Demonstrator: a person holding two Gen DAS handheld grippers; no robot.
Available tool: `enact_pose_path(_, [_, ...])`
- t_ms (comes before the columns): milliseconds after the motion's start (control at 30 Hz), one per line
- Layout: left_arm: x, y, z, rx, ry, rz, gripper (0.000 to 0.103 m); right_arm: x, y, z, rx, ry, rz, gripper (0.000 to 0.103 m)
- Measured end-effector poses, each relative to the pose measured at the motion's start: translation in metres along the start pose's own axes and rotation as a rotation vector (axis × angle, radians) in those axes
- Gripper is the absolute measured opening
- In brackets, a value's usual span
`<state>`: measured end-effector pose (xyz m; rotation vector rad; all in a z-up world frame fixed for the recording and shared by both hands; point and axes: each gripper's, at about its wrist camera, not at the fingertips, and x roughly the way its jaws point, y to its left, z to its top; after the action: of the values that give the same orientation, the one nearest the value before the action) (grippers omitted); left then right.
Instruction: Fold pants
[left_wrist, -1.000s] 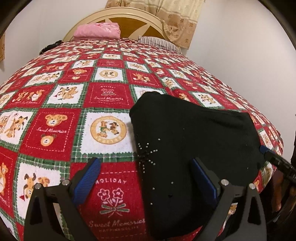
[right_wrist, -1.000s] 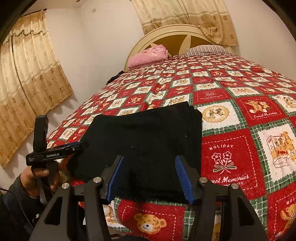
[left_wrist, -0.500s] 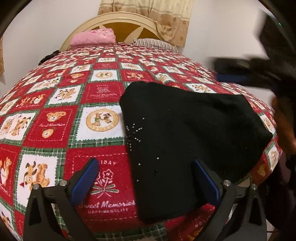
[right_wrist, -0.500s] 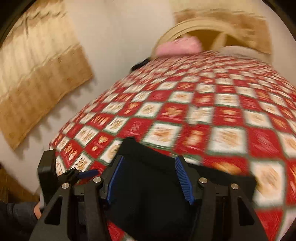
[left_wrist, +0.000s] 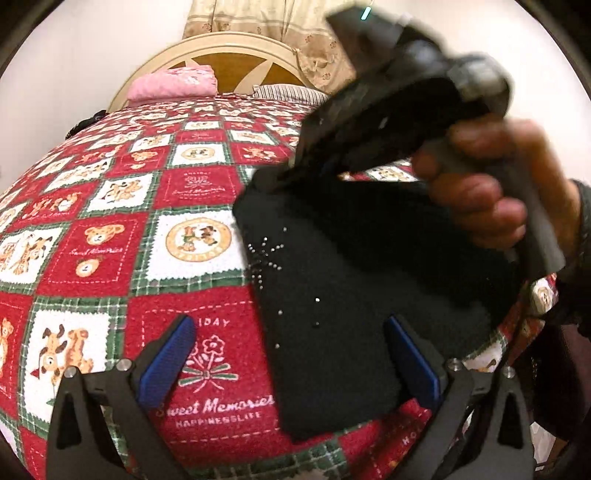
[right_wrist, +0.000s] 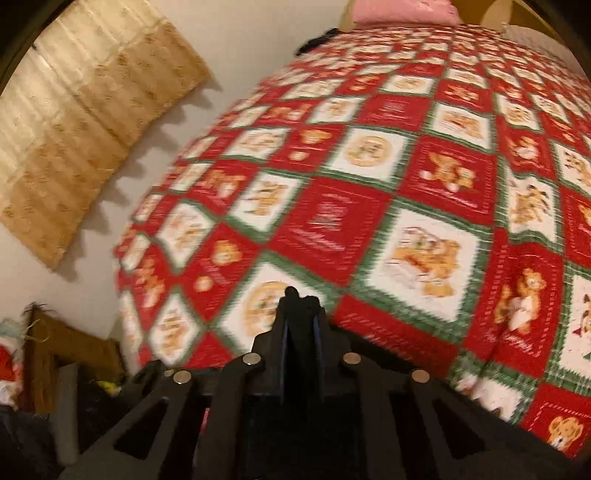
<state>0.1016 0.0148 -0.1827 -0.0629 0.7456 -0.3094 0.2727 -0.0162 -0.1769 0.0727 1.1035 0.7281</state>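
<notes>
The black pants (left_wrist: 354, 295), folded into a flat stack with small silver studs, lie on the red, white and green bear quilt (left_wrist: 110, 229) near the bed's front edge. My left gripper (left_wrist: 291, 362) is open just above their near edge, blue pads wide apart. My right gripper (left_wrist: 295, 173) reaches in from the upper right, held by a hand, and pinches the pants' far corner. In the right wrist view its jaws (right_wrist: 299, 325) are shut on a black fold of the pants (right_wrist: 300, 301).
A pink pillow (left_wrist: 173, 83) and a striped pillow (left_wrist: 288, 92) lie by the cream headboard (left_wrist: 221, 44). Beige curtains (right_wrist: 81, 122) hang on the left wall. A wooden piece of furniture (right_wrist: 40, 350) stands beside the bed. The quilt (right_wrist: 406, 184) stretches beyond the pants.
My right gripper swung over to the pants' far corner and closed on the fabric. My left gripper stayed open and drew slightly nearer to the pants.
</notes>
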Motion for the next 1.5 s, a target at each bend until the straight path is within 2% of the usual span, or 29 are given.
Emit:
enact_pose_path(67, [0.0, 0.0, -0.001, 0.001, -0.002, -0.001, 0.103, 0.016, -0.014, -0.002, 0.043, 0.02, -0.032, 0.012])
enact_pose_path(167, [-0.001, -0.001, -0.001, 0.005, -0.004, 0.0, 0.103, 0.019, -0.017, -0.004, 0.045, -0.015, -0.033, 0.015])
enact_pose_path(233, [-0.003, -0.001, -0.001, 0.002, -0.005, -0.003, 0.103, 0.008, -0.016, -0.008, 0.064, -0.043, -0.041, 0.038])
enact_pose_path(333, [-0.006, 0.002, 0.0, -0.01, -0.008, -0.008, 0.103, -0.032, -0.013, -0.028, 0.045, -0.125, -0.091, 0.04])
enact_pose_path(400, [-0.009, 0.002, 0.0, -0.019, -0.009, -0.004, 0.103, -0.06, -0.01, -0.046, 0.011, -0.184, -0.155, 0.04])
enact_pose_path(500, [-0.012, 0.003, 0.001, -0.038, -0.018, -0.002, 0.103, -0.107, -0.014, -0.086, -0.024, -0.259, -0.302, 0.04])
enact_pose_path(633, [-0.01, 0.0, 0.004, -0.042, -0.011, 0.005, 0.103, -0.134, -0.049, -0.133, 0.056, -0.244, -0.473, 0.04])
enact_pose_path(667, [-0.009, 0.0, 0.005, -0.039, -0.009, 0.01, 0.103, -0.138, -0.058, -0.142, 0.072, -0.256, -0.491, 0.04])
enact_pose_path(767, [-0.012, -0.003, 0.008, -0.023, -0.014, 0.028, 0.103, -0.159, -0.059, -0.156, 0.082, -0.347, -0.444, 0.04])
enact_pose_path(867, [-0.01, -0.001, 0.011, -0.023, -0.017, 0.049, 0.103, -0.174, -0.058, -0.156, 0.1, -0.434, -0.502, 0.04])
enact_pose_path(933, [-0.009, 0.0, 0.011, -0.032, -0.004, 0.049, 0.103, -0.174, -0.071, -0.154, 0.16, -0.425, -0.52, 0.04])
enact_pose_path(967, [-0.009, 0.0, 0.01, -0.035, -0.002, 0.047, 0.103, -0.172, -0.08, -0.153, 0.187, -0.412, -0.501, 0.04])
enact_pose_path(1000, [-0.01, 0.0, 0.009, -0.034, 0.001, 0.044, 0.103, -0.168, -0.087, -0.151, 0.206, -0.395, -0.476, 0.036])
enact_pose_path(1033, [-0.01, -0.001, 0.009, -0.031, 0.004, 0.045, 0.103, -0.163, -0.093, -0.151, 0.223, -0.375, -0.456, 0.026])
enact_pose_path(1100, [-0.01, -0.001, 0.01, -0.024, 0.001, 0.051, 0.103, -0.163, -0.093, -0.155, 0.227, -0.382, -0.44, 0.016])
enact_pose_path(1200, [-0.01, -0.001, 0.011, -0.023, -0.003, 0.05, 0.103, -0.178, -0.083, -0.163, 0.213, -0.43, -0.419, 0.012])
enact_pose_path(1267, [-0.007, -0.001, 0.011, -0.021, 0.006, 0.047, 0.103, -0.179, -0.082, -0.167, 0.222, -0.42, -0.459, 0.012])
enact_pose_path(1333, [-0.003, -0.002, 0.01, -0.026, 0.015, 0.03, 0.103, -0.167, -0.094, -0.17, 0.246, -0.386, -0.466, 0.013])
enact_pose_path(1400, [-0.001, 0.0, 0.011, -0.029, 0.026, 0.014, 0.103, -0.162, -0.099, -0.174, 0.238, -0.396, -0.455, 0.014])
enact_pose_path(1467, [-0.002, 0.002, 0.012, -0.034, 0.03, 0.005, 0.103, -0.167, -0.099, -0.176, 0.247, -0.433, -0.435, 0.022])
enact_pose_path(1500, [-0.002, 0.004, 0.014, -0.039, 0.035, 0.0, 0.103, -0.169, -0.098, -0.177, 0.253, -0.438, -0.434, 0.033])
